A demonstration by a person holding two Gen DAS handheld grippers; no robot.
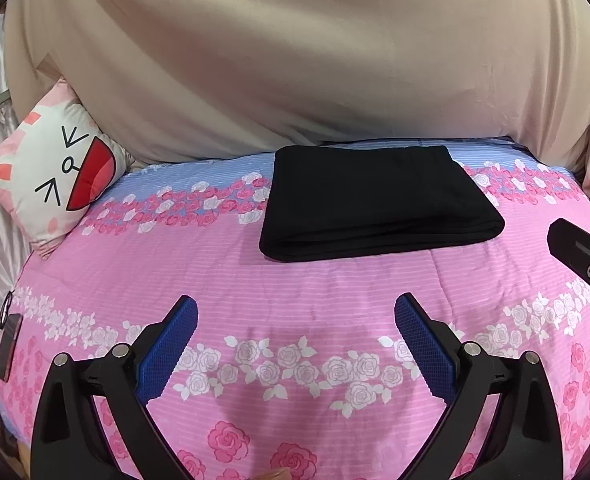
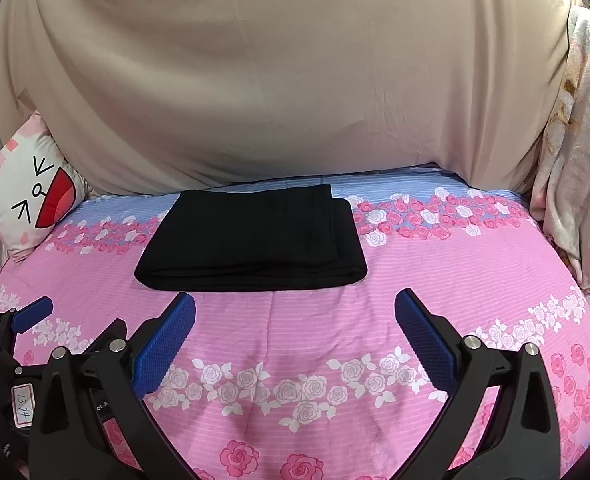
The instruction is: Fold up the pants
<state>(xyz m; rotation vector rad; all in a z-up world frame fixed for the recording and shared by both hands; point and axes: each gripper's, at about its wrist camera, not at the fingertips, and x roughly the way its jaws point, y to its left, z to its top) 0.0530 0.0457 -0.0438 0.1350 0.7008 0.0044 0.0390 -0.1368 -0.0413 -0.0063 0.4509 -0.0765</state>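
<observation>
A pair of black pants (image 1: 379,204), made of soft matte knit cloth, lies folded into a thick, flat rectangle with rounded, layered edges on a bed. It sits toward the far side of a pink quilted bedspread (image 1: 315,288) printed with bands of white and deep pink roses and fine pale stripes, which turns to a blue strip near the back. Behind the pants rises a wide beige drape (image 1: 295,60) of smooth fabric, hanging in loose diagonal creases. At the far left corner leans a square white cushion (image 1: 51,176) printed with a cartoon cat face, a red open mouth and pink ears. A pale flowered blanket (image 2: 579,152) hangs in soft folds at the right edge. The left gripper (image 1: 296,314), of black plastic with blue ribbed rubber pads (image 1: 167,352), is held over the near part of the bedspread with its two fingers spread wide and nothing between them. The right gripper (image 2: 295,310), built the same way, is likewise spread apart and holds nothing, just short of the near edge of the folded pants. Neither gripper touches the cloth.
</observation>
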